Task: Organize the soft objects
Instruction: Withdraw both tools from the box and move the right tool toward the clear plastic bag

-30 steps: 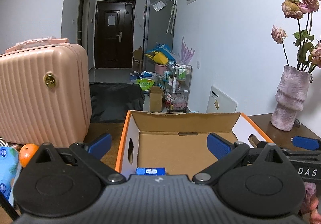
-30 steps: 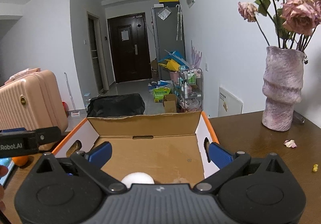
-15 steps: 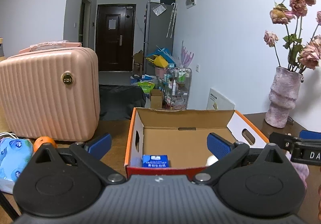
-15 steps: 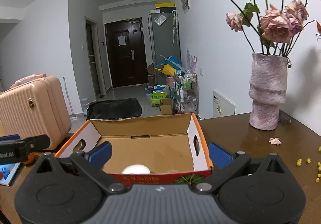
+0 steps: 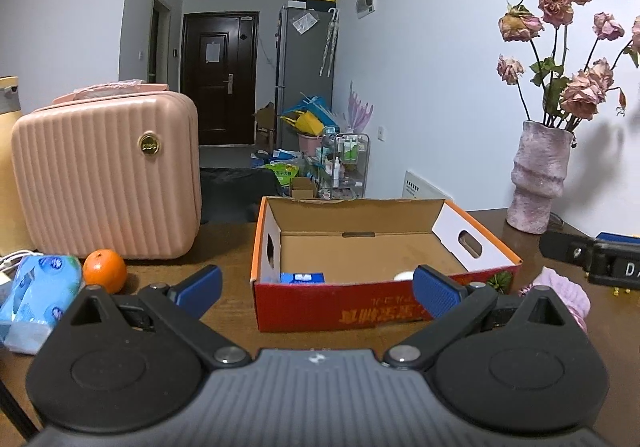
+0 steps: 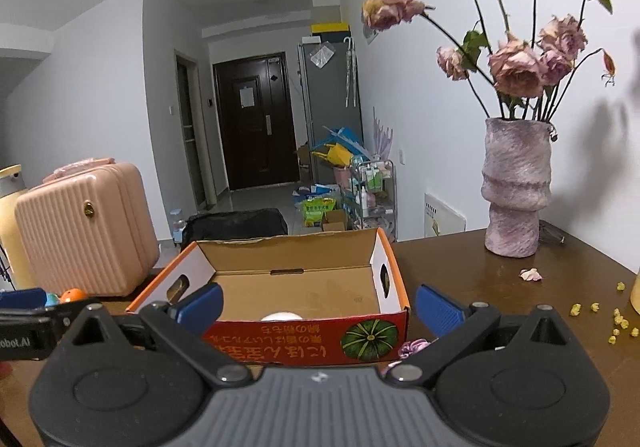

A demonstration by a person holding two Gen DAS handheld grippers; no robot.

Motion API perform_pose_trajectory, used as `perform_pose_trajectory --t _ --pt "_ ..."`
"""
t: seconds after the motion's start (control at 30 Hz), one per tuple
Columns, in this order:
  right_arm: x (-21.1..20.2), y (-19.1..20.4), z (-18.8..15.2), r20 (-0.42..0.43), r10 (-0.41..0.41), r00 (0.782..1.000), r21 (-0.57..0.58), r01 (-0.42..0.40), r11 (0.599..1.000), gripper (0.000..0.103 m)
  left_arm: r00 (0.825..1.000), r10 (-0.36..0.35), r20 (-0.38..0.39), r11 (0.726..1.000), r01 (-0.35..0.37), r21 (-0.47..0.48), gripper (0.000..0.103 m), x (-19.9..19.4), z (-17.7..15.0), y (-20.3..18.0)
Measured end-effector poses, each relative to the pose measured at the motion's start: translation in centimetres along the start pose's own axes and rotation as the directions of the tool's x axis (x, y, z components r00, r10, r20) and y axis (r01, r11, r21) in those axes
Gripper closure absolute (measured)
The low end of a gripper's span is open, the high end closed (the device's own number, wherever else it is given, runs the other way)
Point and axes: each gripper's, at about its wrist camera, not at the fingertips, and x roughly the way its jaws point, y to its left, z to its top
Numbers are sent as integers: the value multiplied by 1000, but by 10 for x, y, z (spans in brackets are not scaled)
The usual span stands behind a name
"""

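Observation:
An open cardboard box point(image 5: 384, 305) with a red front stands on the brown table; the right wrist view shows the box point(image 6: 296, 339) too. Inside lie a blue tissue packet point(image 5: 302, 277) and a white round thing point(image 5: 404, 275), whose top point(image 6: 281, 316) just clears the front wall. A pink fluffy item point(image 5: 562, 293) lies right of the box, partly hidden behind my left gripper's frame; a bit of it point(image 6: 414, 347) peeks out below the box corner. My left gripper point(image 5: 318, 289) and right gripper point(image 6: 318, 303) are both open, empty, in front of the box.
A pink suitcase point(image 5: 108, 179) stands at the left, with an orange point(image 5: 105, 271) and a blue tissue pack point(image 5: 38, 289) before it. A vase of dried roses point(image 6: 516, 191) stands at the right. Yellow crumbs point(image 6: 600, 311) and a petal point(image 6: 531, 274) dot the table.
Both grippers have drawn back from over the box toward the table's near side; the box's red front wall and the pink fluffy item have come into view. Both stay open.

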Motion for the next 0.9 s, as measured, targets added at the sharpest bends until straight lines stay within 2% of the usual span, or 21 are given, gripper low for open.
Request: perform_pose_trajectory --t 0.47,0.9 --pt "-61 6 -27 32 6 999 -23 -5 1000 0 1000 2 -8 1000 -2 -7 0 -55 -38 0" --pt "-113 7 -65 10 3 1000 -34 -3 999 0 1000 15 -21 1000 -15 -4 0 -106 -77 0"
